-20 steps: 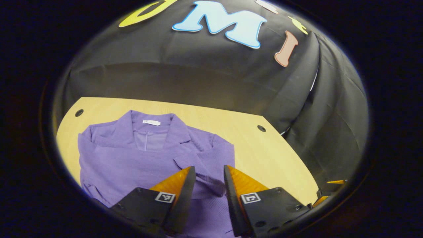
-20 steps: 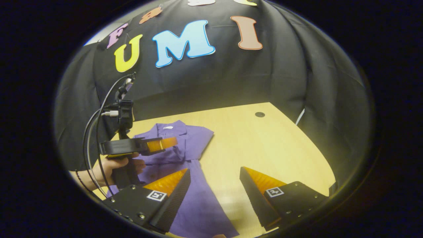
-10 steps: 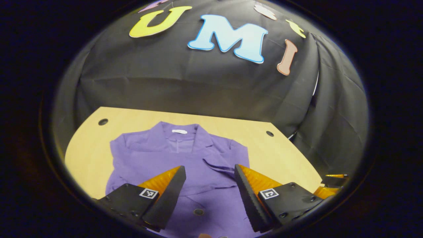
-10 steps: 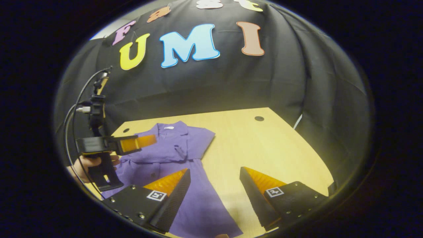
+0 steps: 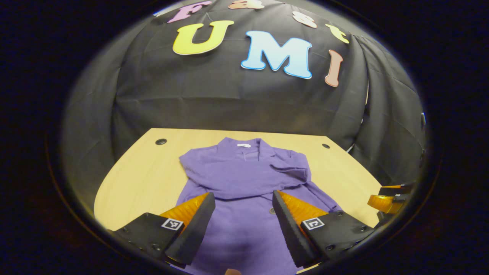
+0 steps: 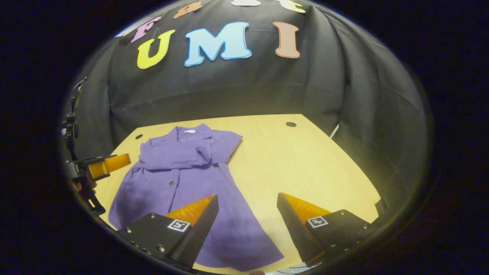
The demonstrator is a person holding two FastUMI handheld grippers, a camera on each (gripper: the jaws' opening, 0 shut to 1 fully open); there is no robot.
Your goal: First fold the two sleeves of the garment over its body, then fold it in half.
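Pulling back: left gripper has withdrawn from the garment over the last second, jaws spread, gripping nothing. Right gripper also spread and empty, low in its frame. Garment lies mid-frame on the table with both sleeves crossed over the chest, so my guess is the half fold remains. Counts: two grippers, one garment, two sleeves, one table

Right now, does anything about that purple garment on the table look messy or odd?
Slightly. The purple knitted garment lies flat on the light wooden table, but its folded sleeves sit bunched and uneven across the chest.
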